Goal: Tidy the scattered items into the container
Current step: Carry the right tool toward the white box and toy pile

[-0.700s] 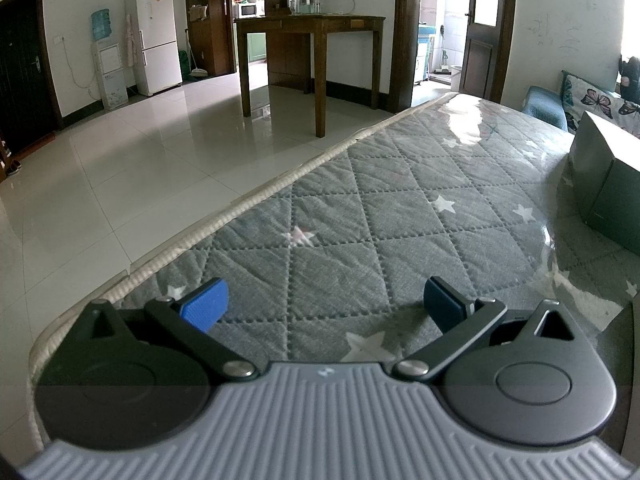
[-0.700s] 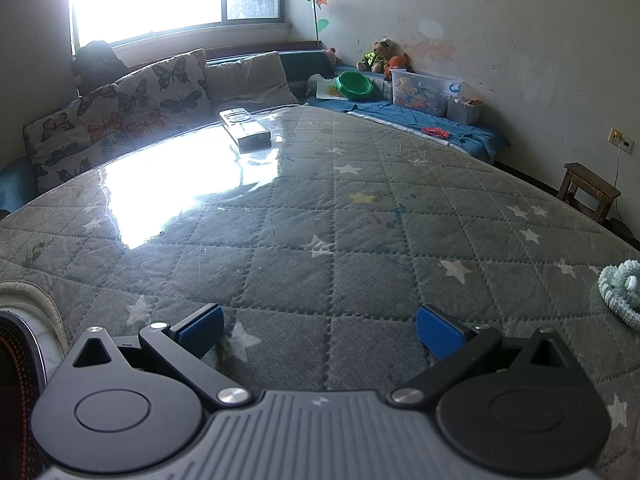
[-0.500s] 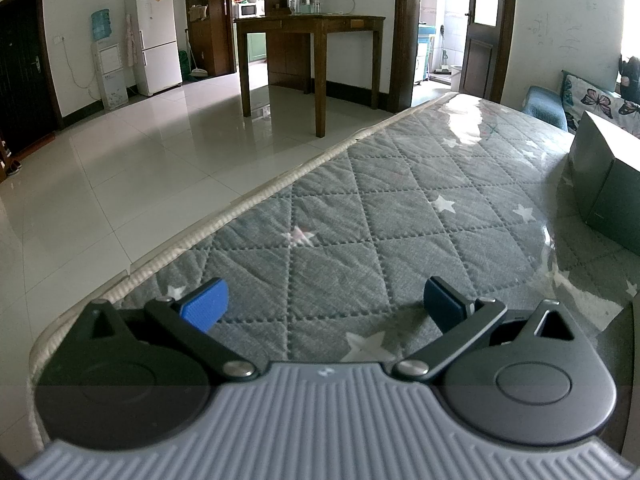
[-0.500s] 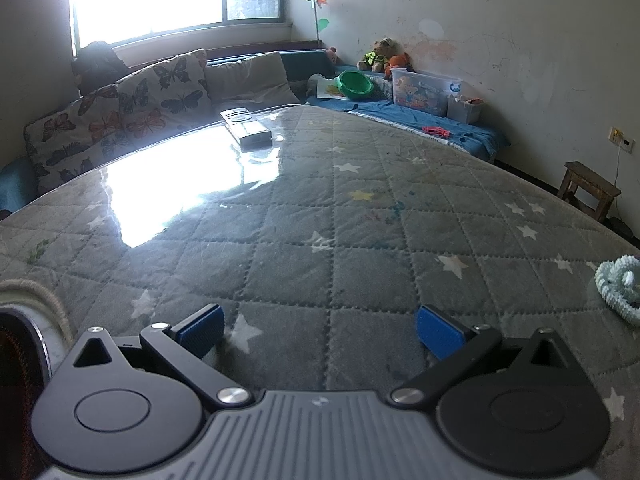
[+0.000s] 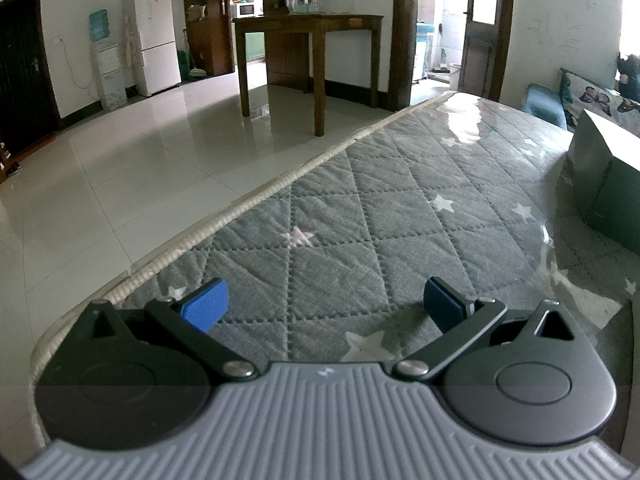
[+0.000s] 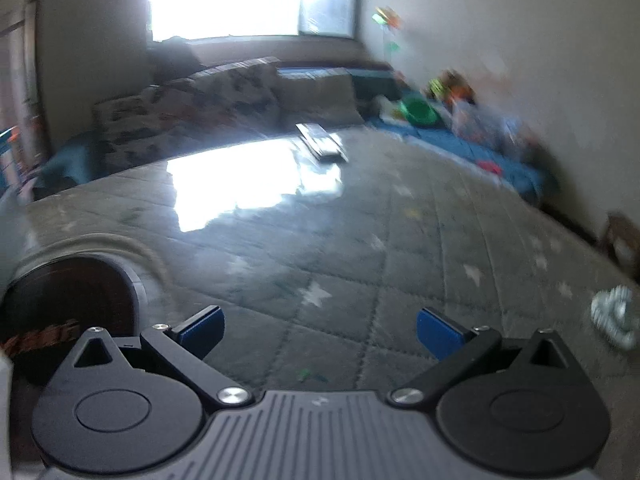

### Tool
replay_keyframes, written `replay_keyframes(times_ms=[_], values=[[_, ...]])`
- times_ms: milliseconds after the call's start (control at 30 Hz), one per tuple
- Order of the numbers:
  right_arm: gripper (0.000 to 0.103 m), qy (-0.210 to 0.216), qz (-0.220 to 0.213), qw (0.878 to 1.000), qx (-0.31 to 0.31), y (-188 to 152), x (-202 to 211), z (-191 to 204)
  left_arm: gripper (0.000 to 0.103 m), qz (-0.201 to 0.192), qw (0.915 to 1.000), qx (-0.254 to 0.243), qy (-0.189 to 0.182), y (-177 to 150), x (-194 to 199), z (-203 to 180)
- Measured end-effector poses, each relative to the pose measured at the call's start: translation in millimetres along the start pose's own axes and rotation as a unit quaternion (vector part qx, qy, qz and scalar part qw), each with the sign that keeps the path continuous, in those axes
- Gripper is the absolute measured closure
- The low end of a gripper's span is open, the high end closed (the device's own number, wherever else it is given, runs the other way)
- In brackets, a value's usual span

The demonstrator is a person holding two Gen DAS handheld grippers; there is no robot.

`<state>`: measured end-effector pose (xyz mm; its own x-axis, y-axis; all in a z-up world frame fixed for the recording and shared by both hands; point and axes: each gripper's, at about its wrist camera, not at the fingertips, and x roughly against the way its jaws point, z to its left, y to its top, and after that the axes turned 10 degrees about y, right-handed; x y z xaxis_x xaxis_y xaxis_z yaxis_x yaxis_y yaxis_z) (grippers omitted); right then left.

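The right gripper [image 6: 318, 328] has its blue pads spread wide with nothing between them, over the grey quilted star-patterned mattress [image 6: 400, 248]. Ahead and far to its right lies a pale blue-white coiled cord-like item [image 6: 614, 318], blurred; it is probably light and limp, best pinched across one loop. A dark round container [image 6: 68, 300] sits near-left. The left gripper [image 5: 324, 306] is likewise spread and empty, with a grey-green box [image 5: 604, 184] far right.
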<state>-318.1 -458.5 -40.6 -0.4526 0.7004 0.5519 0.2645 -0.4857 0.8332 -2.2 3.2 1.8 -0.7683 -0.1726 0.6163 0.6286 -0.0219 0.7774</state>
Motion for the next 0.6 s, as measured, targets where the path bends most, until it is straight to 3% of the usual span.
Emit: replay_keyframes(times_ms=[67,300,600], values=[[0.000,0.015,-0.030,0.999,0.033,2.3,17.6,9.4,0.000,0.000,1.0000,-0.004,-0.003,-1.2,1.9,-0.6],[0.000,0.101,-0.065,0.992,0.034,9.1,61.5,22.7,0.000,-0.013,0.9995,-0.019,-0.022,-6.4,13.7,-0.9],[0.000,0.176,-0.075,0.979,0.069,0.6,100.4,35.2,0.000,-0.012,0.9968,-0.032,-0.072,-11.2,47.6,4.8]])
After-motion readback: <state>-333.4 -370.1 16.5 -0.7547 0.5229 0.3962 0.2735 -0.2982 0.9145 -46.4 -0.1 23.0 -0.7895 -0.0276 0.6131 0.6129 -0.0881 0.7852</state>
